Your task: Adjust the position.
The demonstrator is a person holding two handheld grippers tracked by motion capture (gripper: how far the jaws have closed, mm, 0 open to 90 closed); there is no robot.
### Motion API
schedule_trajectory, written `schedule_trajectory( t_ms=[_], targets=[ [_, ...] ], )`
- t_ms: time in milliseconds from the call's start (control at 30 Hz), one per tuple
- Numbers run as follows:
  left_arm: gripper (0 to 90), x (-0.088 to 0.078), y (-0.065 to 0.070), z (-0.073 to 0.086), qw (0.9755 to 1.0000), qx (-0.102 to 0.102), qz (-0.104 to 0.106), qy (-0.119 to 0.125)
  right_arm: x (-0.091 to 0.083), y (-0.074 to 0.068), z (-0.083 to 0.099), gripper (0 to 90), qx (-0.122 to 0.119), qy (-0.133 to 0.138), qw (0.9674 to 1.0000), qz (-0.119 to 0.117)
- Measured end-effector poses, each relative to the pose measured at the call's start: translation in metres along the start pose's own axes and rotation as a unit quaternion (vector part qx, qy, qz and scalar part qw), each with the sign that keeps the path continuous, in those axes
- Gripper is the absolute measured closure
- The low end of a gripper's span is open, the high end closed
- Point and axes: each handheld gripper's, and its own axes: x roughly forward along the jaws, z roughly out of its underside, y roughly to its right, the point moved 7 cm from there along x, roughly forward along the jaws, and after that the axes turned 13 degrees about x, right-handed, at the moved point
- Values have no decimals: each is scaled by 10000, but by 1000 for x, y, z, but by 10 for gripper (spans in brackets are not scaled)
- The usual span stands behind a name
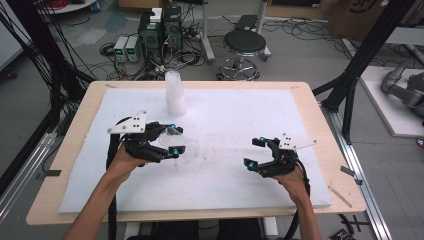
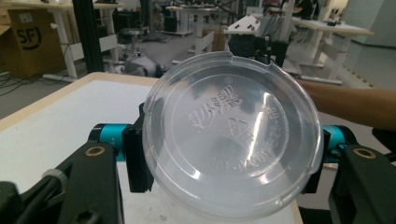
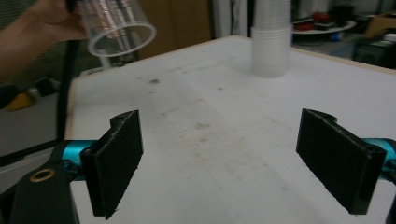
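Two grippers worked over the white sheet (image 1: 220, 190) that covered the table, one in each hand. Nearest the person, the right gripper (image 1: 256, 152) hung low above bare sheet with its jaws spread wide and nothing between them; its own view showed both black pads (image 3: 116, 161) well apart over the stained surface. That emptiness reads as a gripper kept free, ready to take or steady something, while the other did the holding.

A little farther in, the left gripper (image 1: 172, 139) was pinching one clear plastic cup (image 1: 182, 145) across its sides, tipped on its side above the sheet rather than standing on it. In the left gripper view the cup's round bottom (image 2: 231, 140) faced the camera, with embossed lettering on it, so the open mouth pointed away toward the right hand; the right gripper view showed that open rim (image 3: 122, 38) raised off the table. Held so, the cup seemed presented mouth-first for the free gripper, or lifted clear after being drawn from the pile.

Farthest off, near the table's back edge, stood one upright stack of cups (image 1: 175, 93), mouths down, too many and too closely nested to count.
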Motion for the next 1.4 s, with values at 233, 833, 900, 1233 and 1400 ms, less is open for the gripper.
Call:
schedule_trajectory(
  t_ms=[233,833,900,1233,1400],
  targets=[
    [378,9,2,2,9998,-43,140,119,15,-27,-21,146,-366,-226,9965,-715],
    [379,25,11,0,9990,-23,419,162,42,-50,-45,146,-618,-480,9893,-1235],
    [379,28,13,0,9989,-22,439,166,48,-54,-45,146,-670,-503,9878,-1309],
    [380,37,18,-2,9983,-37,480,314,79,-76,-44,146,-818,-454,9831,-1576],
    [380,37,18,-4,9982,-62,462,383,90,-80,-41,147,-831,-524,9826,-1576]
  ],
)
